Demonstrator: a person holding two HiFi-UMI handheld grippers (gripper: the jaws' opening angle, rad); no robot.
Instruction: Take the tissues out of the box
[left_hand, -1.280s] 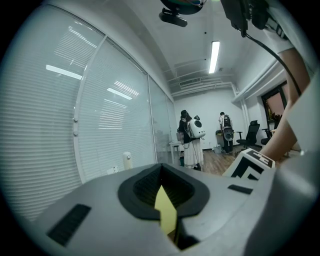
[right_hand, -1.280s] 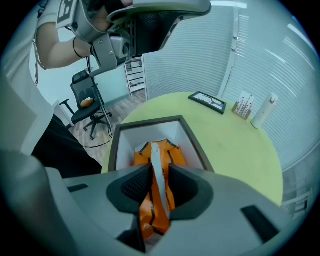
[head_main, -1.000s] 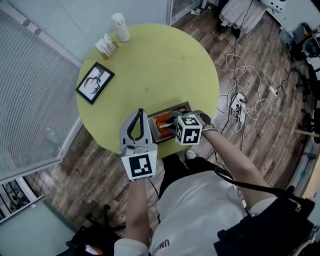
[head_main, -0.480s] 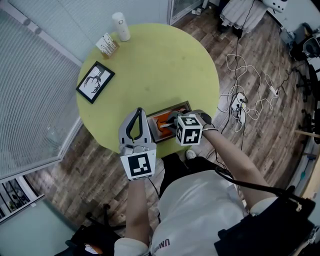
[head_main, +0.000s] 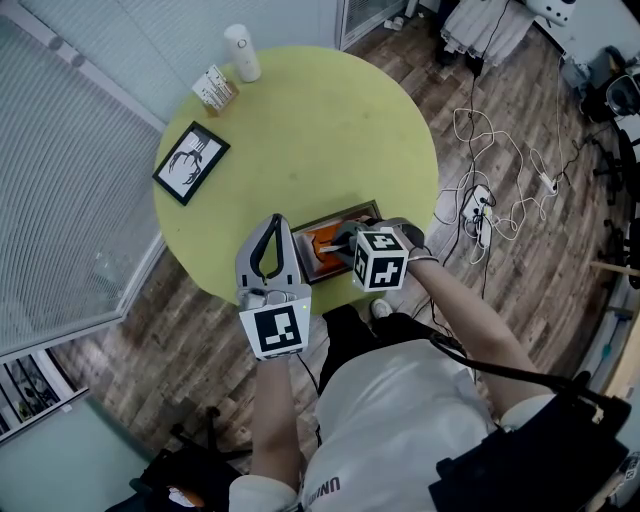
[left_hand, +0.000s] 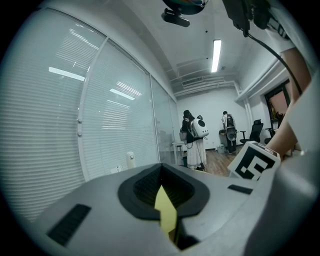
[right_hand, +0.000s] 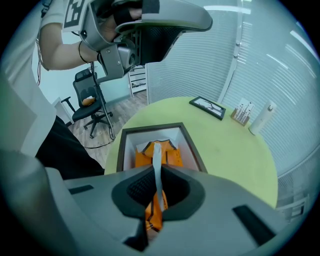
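Right gripper (right_hand: 156, 189): jaws closing the last bit onto a tissue (right_hand: 156, 159), pads pressing the white strip edge-on. Left gripper (head_main: 277, 226): jaws together, nothing between; parked just left of the box, contact with it not clear.

Table (head_main: 300, 120): round, yellow.
Box (head_main: 330, 217): dark rim, open top, at the near edge of the table, right under the right gripper.
Pack (right_hand: 172, 156): orange, lying inside the box, slit facing up.
Tissue: rising from the slit to the pinch, lower end inside the pack.

Step in hand, as judged: first pull of a tissue out of the pack. Task barely begun.

To do it well:
- Pull straight up along the slit, slowly, to slide the sheet out rather than tear it.
- Expect a light pack, likely to lift with the sheet; same worry for the box so near the edge.
- Press the left gripper down on the box rim before pulling.
- Keep the pinch firm; thin paper, easy to lose.
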